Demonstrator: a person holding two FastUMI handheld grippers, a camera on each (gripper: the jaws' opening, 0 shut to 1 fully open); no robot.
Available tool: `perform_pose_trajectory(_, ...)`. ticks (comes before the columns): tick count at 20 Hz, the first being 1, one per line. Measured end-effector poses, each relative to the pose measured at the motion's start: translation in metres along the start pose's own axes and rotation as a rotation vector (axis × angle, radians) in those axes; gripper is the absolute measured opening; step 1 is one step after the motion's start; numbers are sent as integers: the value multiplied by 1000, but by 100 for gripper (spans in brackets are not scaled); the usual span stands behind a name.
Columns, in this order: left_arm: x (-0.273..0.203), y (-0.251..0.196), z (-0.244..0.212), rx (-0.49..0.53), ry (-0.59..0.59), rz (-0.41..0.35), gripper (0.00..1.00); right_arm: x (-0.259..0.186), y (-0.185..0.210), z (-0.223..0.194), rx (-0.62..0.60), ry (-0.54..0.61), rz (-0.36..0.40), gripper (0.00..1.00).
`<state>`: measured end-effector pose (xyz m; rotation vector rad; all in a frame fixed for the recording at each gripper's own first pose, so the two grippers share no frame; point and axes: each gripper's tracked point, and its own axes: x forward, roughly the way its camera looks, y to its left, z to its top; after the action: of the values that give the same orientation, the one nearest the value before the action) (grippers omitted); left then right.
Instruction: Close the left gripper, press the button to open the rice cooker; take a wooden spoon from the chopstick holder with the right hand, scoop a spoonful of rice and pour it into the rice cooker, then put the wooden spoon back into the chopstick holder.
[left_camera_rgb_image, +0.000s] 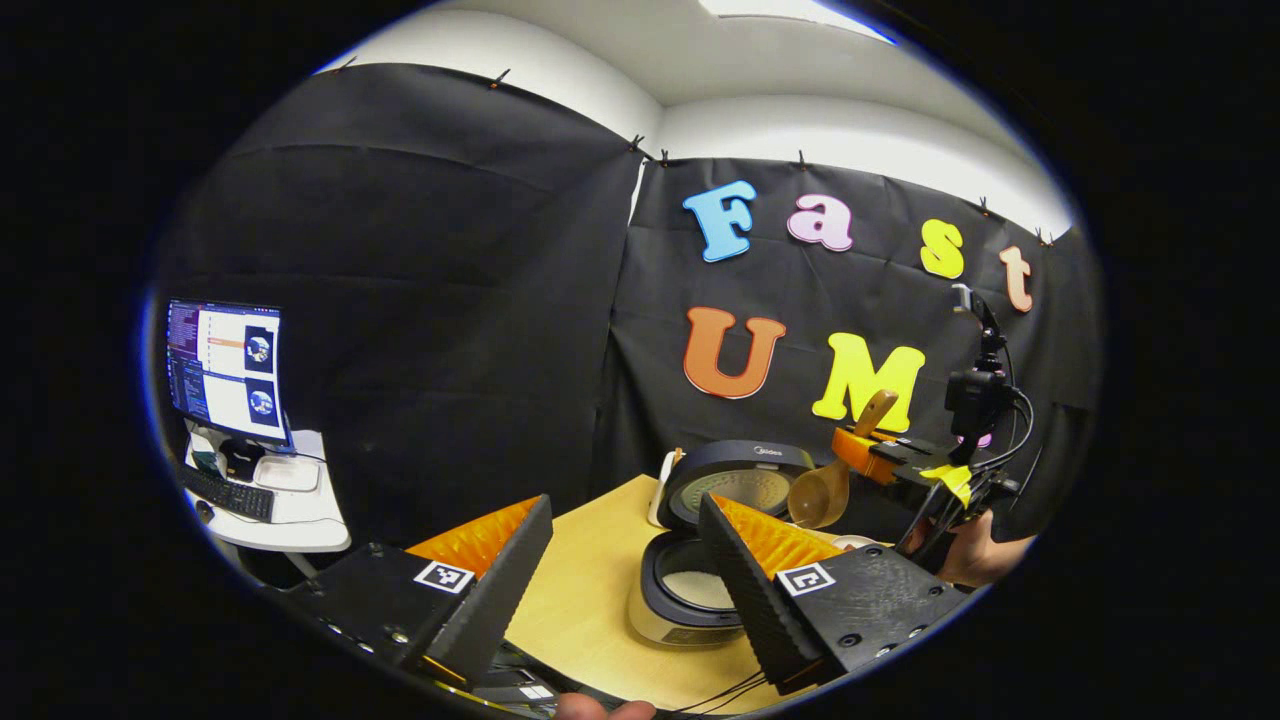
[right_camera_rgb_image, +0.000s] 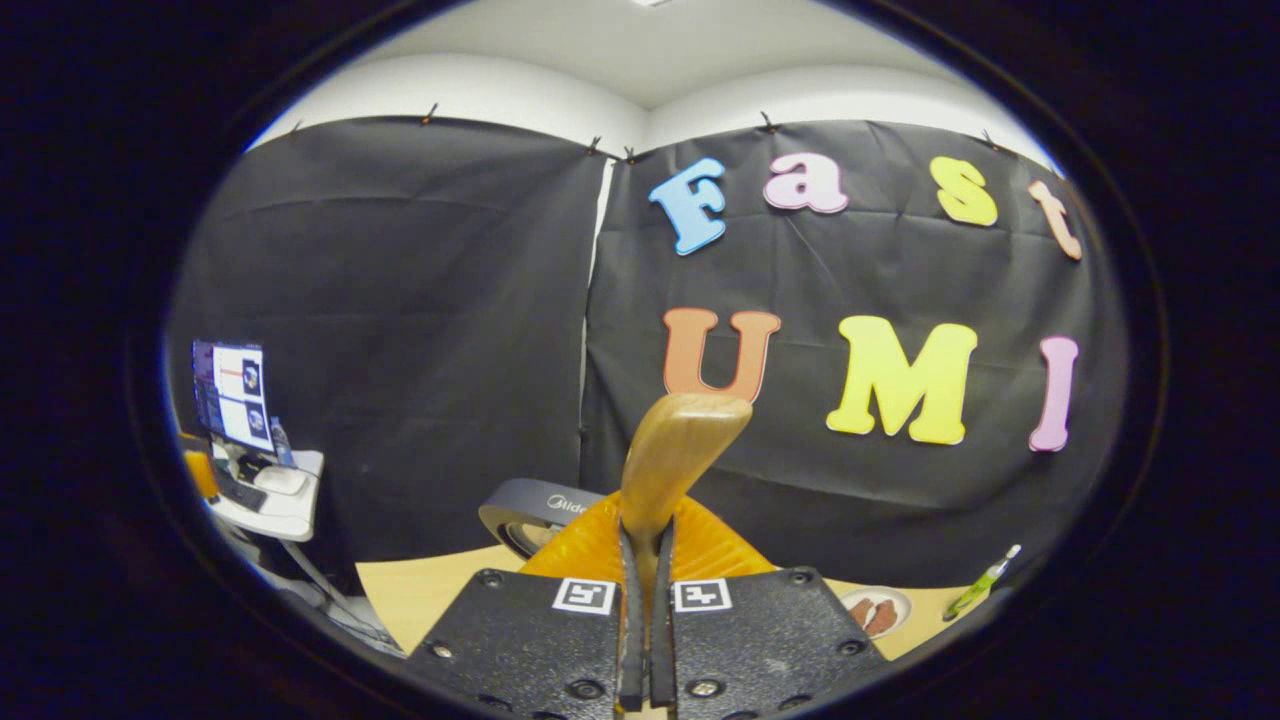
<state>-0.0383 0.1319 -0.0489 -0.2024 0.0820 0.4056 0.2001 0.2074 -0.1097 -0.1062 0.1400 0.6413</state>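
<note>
The rice cooker (left_camera_rgb_image: 668, 622) stands open on the wooden table (left_camera_rgb_image: 590, 575), its round lid (left_camera_rgb_image: 742, 478) tipped up behind and white rice (left_camera_rgb_image: 697, 587) in the pot. My left gripper (left_camera_rgb_image: 622, 510) is open and holds nothing; its fingers frame the cooker from the near side. My right gripper (left_camera_rgb_image: 880, 455) hovers right of the lid, shut on the wooden spoon (left_camera_rgb_image: 822, 492), whose bowl hangs over the cooker's far right rim. In the right gripper view the spoon's handle (right_camera_rgb_image: 683, 450) sticks up from between the closed fingers of that gripper (right_camera_rgb_image: 645, 535), and the cooker lid (right_camera_rgb_image: 545, 512) lies low on the left.
A monitor (left_camera_rgb_image: 226, 368) and keyboard sit on a white side table (left_camera_rgb_image: 285, 515) far left. A small plate (right_camera_rgb_image: 876, 611) and a green pen-like item (right_camera_rgb_image: 985, 580) lie on the table at the right. A hand (left_camera_rgb_image: 975, 560) holds the right gripper.
</note>
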Motion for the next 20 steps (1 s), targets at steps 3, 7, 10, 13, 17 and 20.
perform_pose_trajectory(3, 3, -17, 1, 9, 2, -35, 95, -23, -15, 21, 120, -23, 31, 7)
perform_pose_trajectory(7, 10, -55, 5, 34, -7, -105, 95, -55, -61, 46, 253, -68, -2, 8)
perform_pose_trajectory(10, 16, -87, 4, 57, -7, -168, 95, -86, -117, 56, 340, -100, -82, 8)
perform_pose_trajectory(13, 22, -125, 3, 67, -14, -243, 95, -124, -182, 53, 361, -120, -210, 8)
perform_pose_trajectory(17, 30, -169, -5, 80, -13, -327, 95, -183, -265, 32, 366, -113, -399, 8)
perform_pose_trajectory(20, 37, -194, -9, 83, -13, -360, 95, -214, -315, -3, 367, -64, -511, 8)
